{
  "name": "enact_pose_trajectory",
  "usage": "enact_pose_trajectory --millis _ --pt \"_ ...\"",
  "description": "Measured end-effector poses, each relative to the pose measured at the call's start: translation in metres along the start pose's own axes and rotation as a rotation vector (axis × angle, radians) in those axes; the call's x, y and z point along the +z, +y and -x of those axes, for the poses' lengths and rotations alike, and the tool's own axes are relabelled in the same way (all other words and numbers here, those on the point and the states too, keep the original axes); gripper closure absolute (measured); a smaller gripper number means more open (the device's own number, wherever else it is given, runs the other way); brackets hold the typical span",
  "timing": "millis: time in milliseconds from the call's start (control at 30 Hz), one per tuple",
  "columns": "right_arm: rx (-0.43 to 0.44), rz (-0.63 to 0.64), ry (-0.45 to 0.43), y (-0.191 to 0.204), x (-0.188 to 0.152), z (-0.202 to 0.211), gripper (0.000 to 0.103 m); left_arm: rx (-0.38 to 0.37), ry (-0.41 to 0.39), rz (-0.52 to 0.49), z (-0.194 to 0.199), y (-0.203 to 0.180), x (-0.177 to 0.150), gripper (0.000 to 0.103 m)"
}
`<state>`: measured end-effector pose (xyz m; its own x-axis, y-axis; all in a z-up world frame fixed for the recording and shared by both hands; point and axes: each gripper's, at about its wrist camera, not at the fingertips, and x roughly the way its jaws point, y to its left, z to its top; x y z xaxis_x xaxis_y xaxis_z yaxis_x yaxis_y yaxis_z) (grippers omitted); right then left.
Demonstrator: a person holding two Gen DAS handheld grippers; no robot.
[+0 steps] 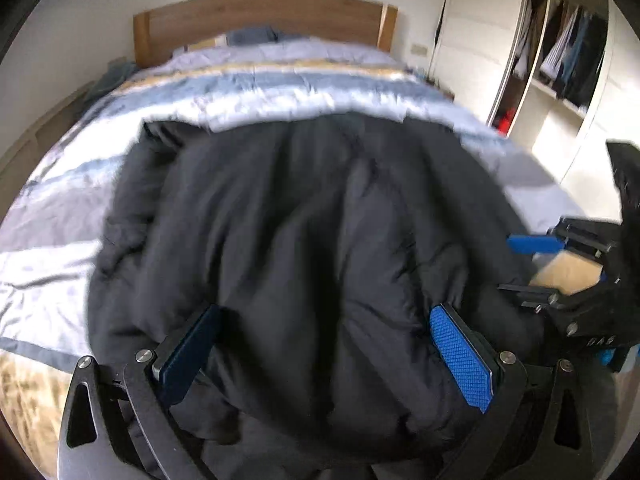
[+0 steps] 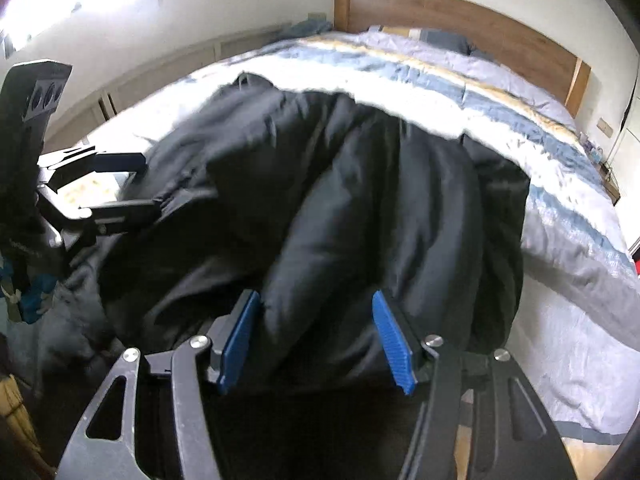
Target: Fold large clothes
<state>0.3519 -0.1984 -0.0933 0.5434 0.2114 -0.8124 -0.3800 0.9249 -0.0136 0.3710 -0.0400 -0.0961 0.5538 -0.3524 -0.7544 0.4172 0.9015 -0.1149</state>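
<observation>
A bed (image 1: 56, 216) with a wooden headboard (image 1: 264, 20) and a quilt (image 2: 568, 216) striped in blue, white and tan fills the room before us; an open wardrobe (image 1: 560, 56) of hanging clothes stands to its right. Across the near end of the quilt lies a black padded jacket (image 1: 304, 216), bunched into thick folds, its near edge raised off the bed between us. Our left gripper (image 1: 324, 352) sits with its blue pads (image 1: 460, 364) set wide on either side of a fat roll of the jacket, pressing into it. Our right gripper (image 2: 316, 340) likewise clamps a thick fold of the same jacket between its blue pads, jaws held apart by the padding.
</observation>
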Motion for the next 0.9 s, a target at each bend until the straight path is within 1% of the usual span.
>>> enact_pose_trajectory --millis 100,200,367,467,533,633,833,900 --pt "0.020 -0.029 0.018 -0.008 -0.014 -0.019 0.045 0.030 0.021 -0.017 -0.022 0.001 -0.012 0.000" --pt "0.040 -0.072 0.016 -0.013 -0.023 -0.035 0.044 0.051 0.029 -0.029 -0.031 -0.003 -0.017 0.000" --pt "0.010 -0.088 0.029 -0.012 -0.023 -0.055 0.043 0.074 0.063 -0.031 -0.045 -0.005 -0.015 0.000" --pt "-0.029 -0.111 0.054 -0.008 -0.017 -0.059 0.043 0.094 0.085 -0.018 -0.045 -0.007 -0.010 0.000" --pt "-0.060 -0.111 0.069 -0.001 -0.013 -0.054 0.043 0.108 0.082 -0.010 -0.032 -0.012 -0.010 0.000" --pt "-0.068 -0.126 0.064 0.004 -0.012 -0.035 0.043 0.140 0.047 -0.023 -0.003 -0.019 -0.016 0.000" --pt "-0.084 -0.152 0.001 0.019 -0.022 0.017 0.043 0.210 -0.063 -0.043 0.073 -0.031 -0.031 0.000" --pt "-0.087 -0.160 -0.028 0.026 -0.028 0.037 0.043 0.248 -0.103 -0.050 0.098 -0.034 -0.035 0.000"
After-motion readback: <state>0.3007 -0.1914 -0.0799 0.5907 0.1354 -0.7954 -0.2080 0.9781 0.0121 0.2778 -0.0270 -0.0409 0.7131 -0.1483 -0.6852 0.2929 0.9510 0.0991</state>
